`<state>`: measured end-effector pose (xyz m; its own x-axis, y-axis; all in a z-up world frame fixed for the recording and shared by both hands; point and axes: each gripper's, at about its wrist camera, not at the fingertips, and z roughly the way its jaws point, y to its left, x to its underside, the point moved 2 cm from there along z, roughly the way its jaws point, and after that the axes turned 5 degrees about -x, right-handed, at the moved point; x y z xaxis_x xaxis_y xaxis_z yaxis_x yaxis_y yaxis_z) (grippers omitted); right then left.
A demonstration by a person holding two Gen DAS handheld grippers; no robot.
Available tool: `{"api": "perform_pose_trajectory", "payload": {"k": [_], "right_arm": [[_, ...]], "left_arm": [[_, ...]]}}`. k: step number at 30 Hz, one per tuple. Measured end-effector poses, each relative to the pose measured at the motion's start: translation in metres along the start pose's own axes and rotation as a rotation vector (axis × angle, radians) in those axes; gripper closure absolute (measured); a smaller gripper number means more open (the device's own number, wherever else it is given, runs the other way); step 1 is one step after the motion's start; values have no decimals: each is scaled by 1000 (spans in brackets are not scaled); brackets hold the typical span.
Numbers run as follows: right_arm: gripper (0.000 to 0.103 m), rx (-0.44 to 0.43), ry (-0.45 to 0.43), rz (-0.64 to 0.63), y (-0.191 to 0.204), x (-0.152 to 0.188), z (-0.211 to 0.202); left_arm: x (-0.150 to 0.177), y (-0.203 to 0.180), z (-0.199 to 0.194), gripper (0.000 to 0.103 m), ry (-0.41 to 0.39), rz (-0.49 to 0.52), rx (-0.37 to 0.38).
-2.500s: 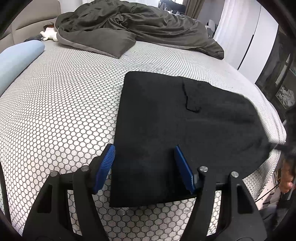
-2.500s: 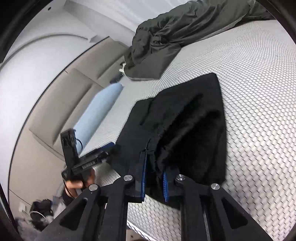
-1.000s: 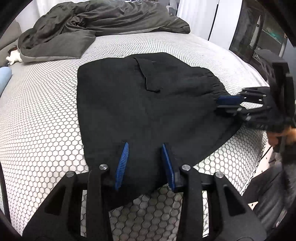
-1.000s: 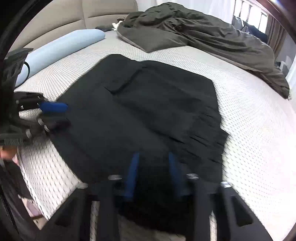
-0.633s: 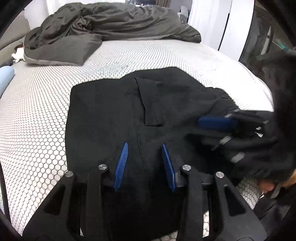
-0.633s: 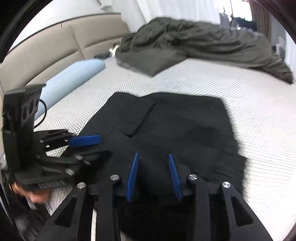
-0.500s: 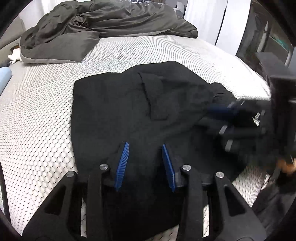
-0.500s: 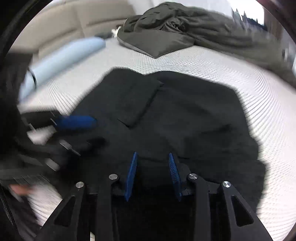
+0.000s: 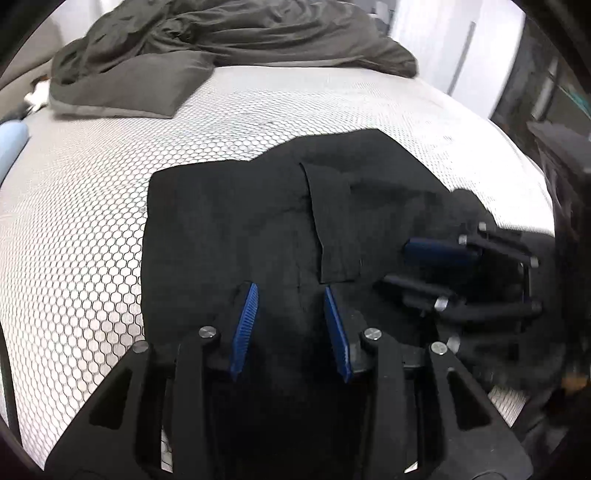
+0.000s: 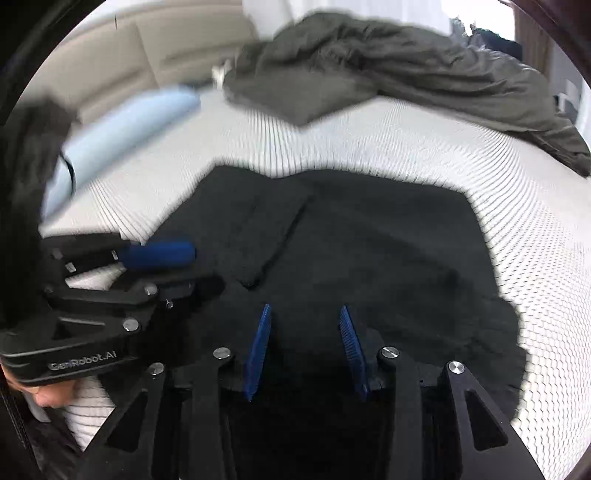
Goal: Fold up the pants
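Honeycomb-patterned bed (image 9: pixel 92 206), black pants (image 9: pixel 229 229), grey duvet (image 9: pixel 229 33)

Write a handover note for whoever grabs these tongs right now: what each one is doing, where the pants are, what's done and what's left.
Left tongs: jaws partly apart over the near edge of the black pants; a real grip cannot be confirmed.
Right tongs: jaws have just been opening, black cloth lies between them, no firm pinch visible.
Pants: on the honeycomb-patterned bed, already folded into a compact, slightly rumpled pile, pocket flap on top.
Grey duvet heaped at the far end, clear of the work.
Left: probably release, straighten edges, perhaps one more fold.
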<state>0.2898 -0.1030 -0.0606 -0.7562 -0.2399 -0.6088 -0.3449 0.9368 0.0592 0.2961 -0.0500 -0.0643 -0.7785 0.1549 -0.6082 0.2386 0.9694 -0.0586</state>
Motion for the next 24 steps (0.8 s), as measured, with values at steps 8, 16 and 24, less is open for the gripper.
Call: {"api": "perform_pose_trajectory", "payload": {"k": [8,16,24], "right_arm": [[67,132,-7,36,-42,20,-38],[57,58,-24,76,-1,-14,-3],[58,154,55,66,-43,15,-27]], "left_arm": [[4,13,-22,67,19,-2,22],[-21,32,20,67,45,-160,-30],[-12,42,-6,67,46,-111,-90]]}}
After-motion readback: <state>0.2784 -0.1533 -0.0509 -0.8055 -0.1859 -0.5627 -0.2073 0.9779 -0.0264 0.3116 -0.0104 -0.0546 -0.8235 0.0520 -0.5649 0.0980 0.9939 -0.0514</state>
